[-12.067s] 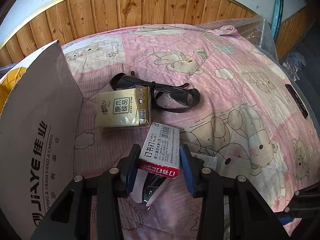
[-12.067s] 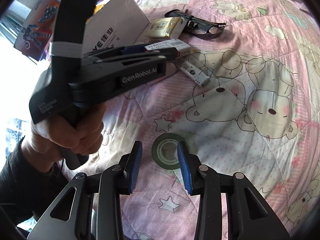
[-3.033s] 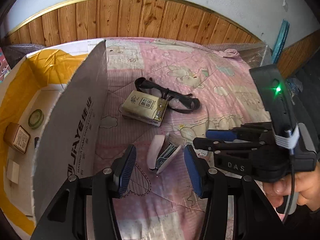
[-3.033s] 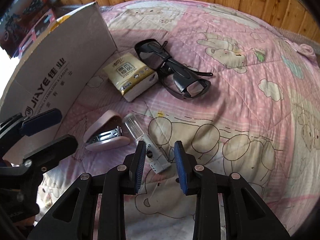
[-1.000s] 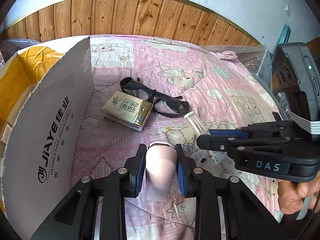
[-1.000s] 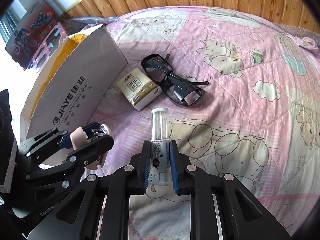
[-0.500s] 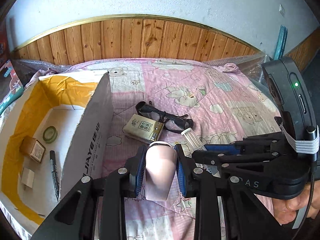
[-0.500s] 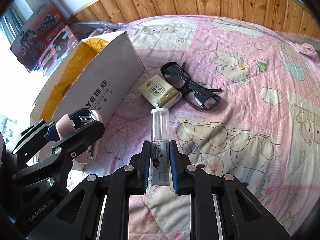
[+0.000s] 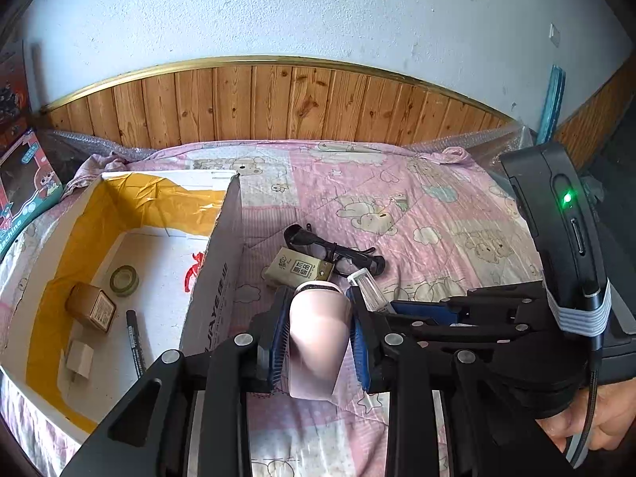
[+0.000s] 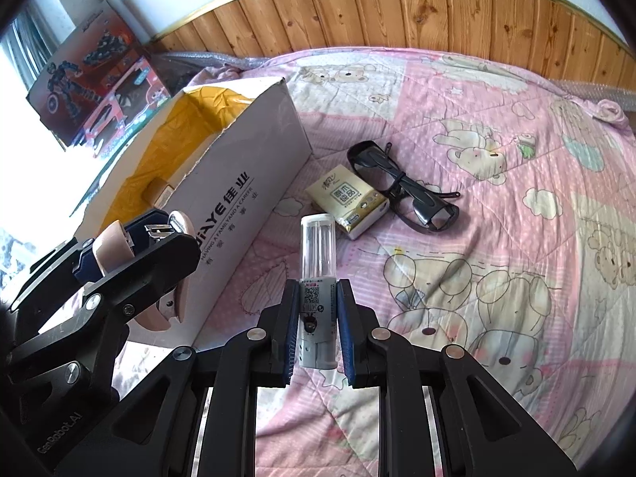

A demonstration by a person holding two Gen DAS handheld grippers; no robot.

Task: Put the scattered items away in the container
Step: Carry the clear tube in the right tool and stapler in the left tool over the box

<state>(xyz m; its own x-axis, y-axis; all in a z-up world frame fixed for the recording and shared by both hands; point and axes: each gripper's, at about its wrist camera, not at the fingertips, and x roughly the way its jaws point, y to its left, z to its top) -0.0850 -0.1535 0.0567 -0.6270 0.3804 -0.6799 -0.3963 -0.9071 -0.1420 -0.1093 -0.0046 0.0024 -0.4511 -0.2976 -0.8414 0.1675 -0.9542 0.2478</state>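
Stapler (image 9: 318, 334) clamped in left fingers (image 9: 278, 334), bottle (image 10: 317, 278) in right fingers (image 10: 344, 330).

A home bedroom: bed with pink bear-print quilt (image 10: 497, 206), wood-panelled wall (image 9: 278, 103), boxed toys (image 10: 91, 75)

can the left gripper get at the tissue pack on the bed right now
Probably not yet: the left gripper is shut on the pink stapler, so its jaws are full. The tissue pack itself lies uncovered beside the sunglasses.
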